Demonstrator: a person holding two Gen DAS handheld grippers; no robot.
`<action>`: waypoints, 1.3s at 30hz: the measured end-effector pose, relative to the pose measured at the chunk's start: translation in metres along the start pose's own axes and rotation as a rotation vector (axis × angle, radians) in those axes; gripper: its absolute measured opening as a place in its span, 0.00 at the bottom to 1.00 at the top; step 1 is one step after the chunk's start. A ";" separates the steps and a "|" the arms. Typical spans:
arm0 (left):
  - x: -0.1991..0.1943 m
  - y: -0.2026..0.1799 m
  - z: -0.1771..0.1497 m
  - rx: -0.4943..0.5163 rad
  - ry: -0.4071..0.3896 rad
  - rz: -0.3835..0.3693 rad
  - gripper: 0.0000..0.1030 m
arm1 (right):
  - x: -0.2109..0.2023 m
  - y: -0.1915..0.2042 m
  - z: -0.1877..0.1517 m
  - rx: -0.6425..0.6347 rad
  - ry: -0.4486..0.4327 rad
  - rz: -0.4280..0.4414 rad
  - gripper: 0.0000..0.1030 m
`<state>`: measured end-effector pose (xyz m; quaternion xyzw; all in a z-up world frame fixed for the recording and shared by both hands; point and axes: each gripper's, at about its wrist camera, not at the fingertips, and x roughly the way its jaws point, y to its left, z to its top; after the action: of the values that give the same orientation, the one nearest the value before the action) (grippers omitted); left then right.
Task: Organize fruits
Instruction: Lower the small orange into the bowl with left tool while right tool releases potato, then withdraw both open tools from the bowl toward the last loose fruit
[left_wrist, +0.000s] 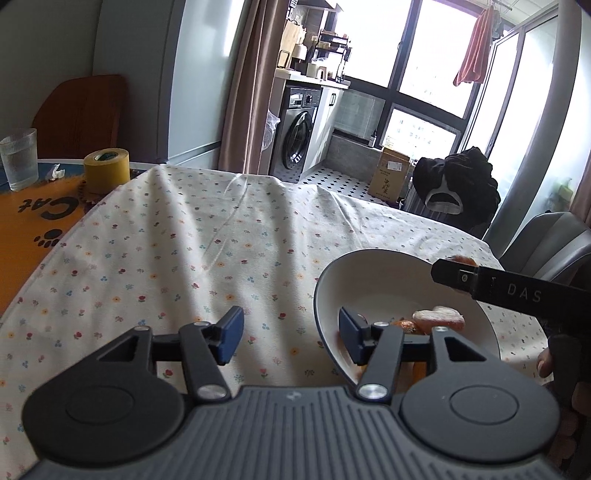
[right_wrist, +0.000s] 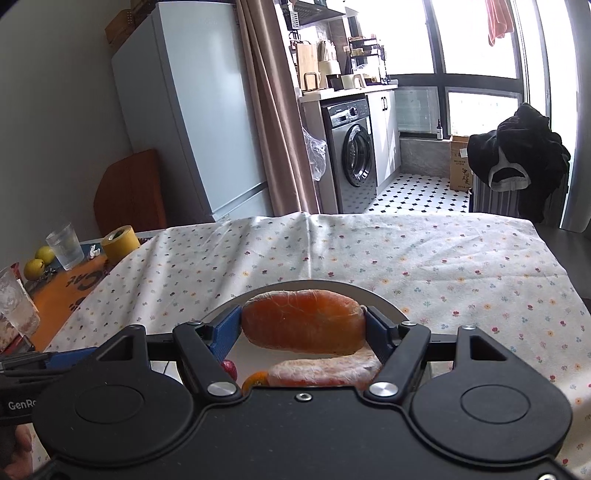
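Your right gripper (right_wrist: 303, 328) has its fingers clamped on an orange citrus segment (right_wrist: 302, 320), held above the white bowl (left_wrist: 373, 275). More fruit already lies in the bowl: a pale pith-covered segment (right_wrist: 325, 371) just below the held one, and small red and orange bits beside it.

Your left gripper (left_wrist: 291, 334) has its fingers wide apart and grips nothing; its right-hand finger sits over the bowl's near rim, the other over the flowered cloth (left_wrist: 207, 251) on the counter.

For a clean drop, lower the segment until it is close over the fruit in the bowl, well inside the rim, then part the fingers slowly. It looks soft, so don't squeeze harder. Keep the left gripper off the rim so the bowl doesn't tip.
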<state>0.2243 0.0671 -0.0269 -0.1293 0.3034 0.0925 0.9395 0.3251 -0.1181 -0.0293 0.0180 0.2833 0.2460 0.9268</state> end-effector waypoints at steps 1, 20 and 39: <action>-0.001 0.001 0.000 -0.004 -0.005 0.001 0.56 | 0.002 0.000 0.001 0.007 0.006 0.006 0.68; -0.026 -0.001 -0.007 0.004 -0.057 0.015 0.69 | -0.032 -0.014 -0.006 0.041 -0.019 0.013 0.86; -0.072 -0.019 -0.019 0.066 -0.112 -0.003 0.87 | -0.076 -0.020 -0.024 0.074 -0.050 0.018 0.98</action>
<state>0.1613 0.0368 0.0050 -0.0932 0.2532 0.0882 0.9589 0.2661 -0.1737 -0.0136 0.0608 0.2690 0.2433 0.9299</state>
